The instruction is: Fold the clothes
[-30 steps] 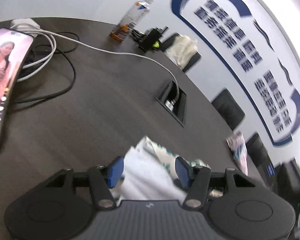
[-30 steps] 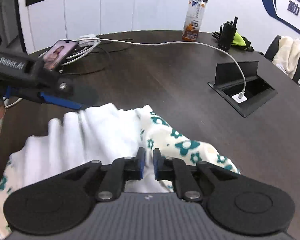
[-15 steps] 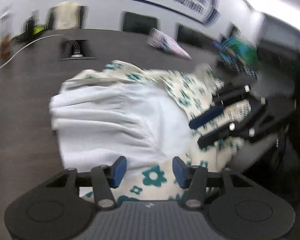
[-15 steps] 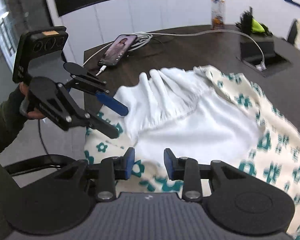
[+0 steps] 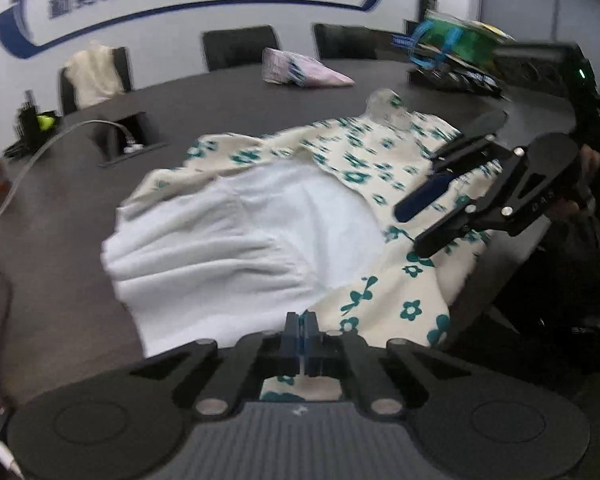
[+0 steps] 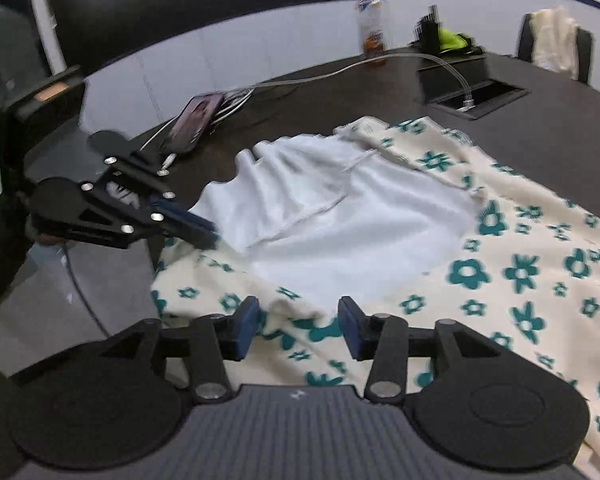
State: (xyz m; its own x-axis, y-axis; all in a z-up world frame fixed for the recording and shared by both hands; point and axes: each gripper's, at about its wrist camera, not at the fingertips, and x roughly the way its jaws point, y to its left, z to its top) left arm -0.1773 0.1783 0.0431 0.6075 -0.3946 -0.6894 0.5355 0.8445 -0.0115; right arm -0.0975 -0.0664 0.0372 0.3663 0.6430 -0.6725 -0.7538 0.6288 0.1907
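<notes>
A cream garment with teal flowers [image 5: 380,148] lies spread on the dark table [image 5: 72,184], its white lining [image 5: 260,232] turned up in the middle. My left gripper [image 5: 302,332] is shut on the garment's near edge; in the right wrist view the left gripper [image 6: 204,234] pinches the cloth where the white lining meets the floral part. My right gripper [image 6: 296,320] has its jaws opening, with a raised fold of floral cloth [image 6: 520,272] between the pads but not pressed. The left wrist view shows the right gripper [image 5: 416,224] over the garment's right side.
A phone [image 6: 194,122] with white cables lies beyond the garment on the left. A bottle [image 6: 372,28], a cable box recess [image 6: 476,98] and a chair draped with cream cloth [image 6: 552,40] stand behind. A folded striped pile [image 5: 296,70] and a basket [image 5: 452,52] sit at the far side.
The left gripper swung round from the table to the garment's edge and its jaws closed there. The right gripper moved to the garment's near edge and its jaws opened from shut.
</notes>
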